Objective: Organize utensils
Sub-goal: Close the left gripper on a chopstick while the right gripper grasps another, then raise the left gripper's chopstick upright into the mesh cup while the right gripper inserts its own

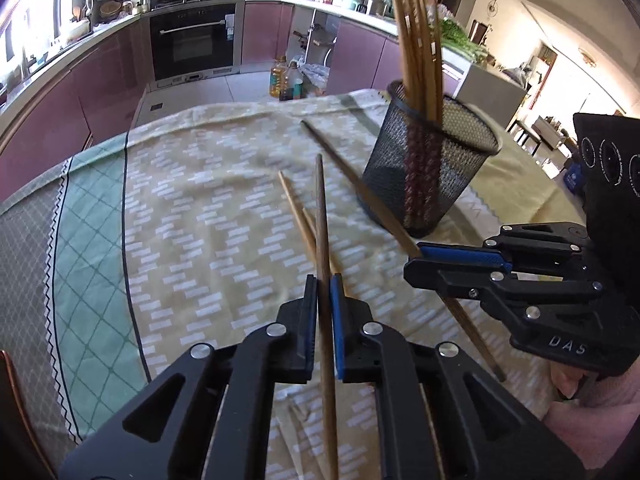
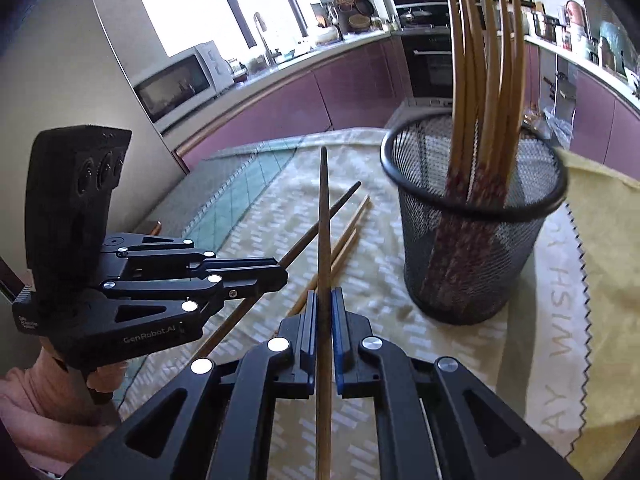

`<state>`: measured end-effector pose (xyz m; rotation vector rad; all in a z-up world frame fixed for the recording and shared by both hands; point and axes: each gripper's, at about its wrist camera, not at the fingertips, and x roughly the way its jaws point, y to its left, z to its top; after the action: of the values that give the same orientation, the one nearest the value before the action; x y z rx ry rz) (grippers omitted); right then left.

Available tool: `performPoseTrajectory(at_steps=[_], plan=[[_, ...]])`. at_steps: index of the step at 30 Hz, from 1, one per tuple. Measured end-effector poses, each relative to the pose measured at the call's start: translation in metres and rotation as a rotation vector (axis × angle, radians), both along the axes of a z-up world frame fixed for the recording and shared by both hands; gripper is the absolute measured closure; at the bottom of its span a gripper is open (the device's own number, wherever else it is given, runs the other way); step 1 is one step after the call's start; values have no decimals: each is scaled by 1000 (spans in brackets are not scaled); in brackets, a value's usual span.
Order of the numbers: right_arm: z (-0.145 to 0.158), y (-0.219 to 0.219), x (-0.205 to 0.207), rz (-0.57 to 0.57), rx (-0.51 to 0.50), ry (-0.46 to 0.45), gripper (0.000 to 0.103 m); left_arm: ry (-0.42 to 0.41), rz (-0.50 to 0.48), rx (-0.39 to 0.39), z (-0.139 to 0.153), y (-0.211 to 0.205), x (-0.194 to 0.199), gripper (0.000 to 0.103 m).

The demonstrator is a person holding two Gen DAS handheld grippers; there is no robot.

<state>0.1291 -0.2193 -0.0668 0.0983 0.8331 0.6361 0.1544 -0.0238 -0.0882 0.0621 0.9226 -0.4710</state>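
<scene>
On the cloth-covered worktop (image 1: 200,184), both claws are occupied. Left claw (image 1: 324,300) is pinched shut on a dark chopstick (image 1: 322,216) that runs forward between its pads, tip raised. Right claw (image 2: 325,312) is likewise clamped on a second chopstick (image 2: 324,208), pointing ahead and left of the mesh holder (image 2: 472,256). That holder stands upright on the cloth, near both claws, already carrying a bundle of chopsticks (image 2: 484,80) leaning toward its far side. Two pale loose chopsticks (image 2: 348,236) lie flat on the cloth between the claws and the holder. Judged risks: each stick is gripped near one end, so it may pivot or slip during tilting; a lowered tip may strike the rim or the leaning bundle and tip the light holder; the two claws, working close together, may collide.
</scene>
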Motion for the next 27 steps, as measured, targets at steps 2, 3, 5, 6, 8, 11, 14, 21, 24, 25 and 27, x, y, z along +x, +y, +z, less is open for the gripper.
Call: performPoseTrajectory(at_steps=[2, 3, 5, 6, 8, 11, 14, 21, 24, 25, 27], plan=[[10, -3, -4, -5, 1, -31, 97, -22, -7, -24, 12, 2, -3, 96], [16, -6, -6, -10, 1, -50, 97, -37, -14, -40, 20, 3, -5, 96], [25, -10, -9, -14, 10, -75, 97, -58, -26, -70, 33, 4, -10, 96], [29, -12, -10, -17, 13, -85, 97, -68, -29, -79, 39, 4, -11, 96], [38, -17, -14, -22, 25, -112, 97, -90, -37, -99, 50, 6, -16, 96], [49, -26, -19, -34, 42, -146, 97, -121, -53, -130, 66, 7, -24, 96], [59, -37, -22, -45, 61, -172, 97, -150, -70, -166, 82, 9, -31, 96], [78, -48, -19, -81, 71, -230, 97, -220, -92, -241, 114, 6, -36, 96], [90, -55, -14, -91, 80, -256, 97, -250, -91, -262, 126, 1, -32, 96], [93, -57, -14, -92, 80, -265, 97, -258, -92, -268, 131, -1, -30, 96], [102, -61, -12, -100, 77, -292, 97, -279, -92, -276, 139, -5, -26, 96]])
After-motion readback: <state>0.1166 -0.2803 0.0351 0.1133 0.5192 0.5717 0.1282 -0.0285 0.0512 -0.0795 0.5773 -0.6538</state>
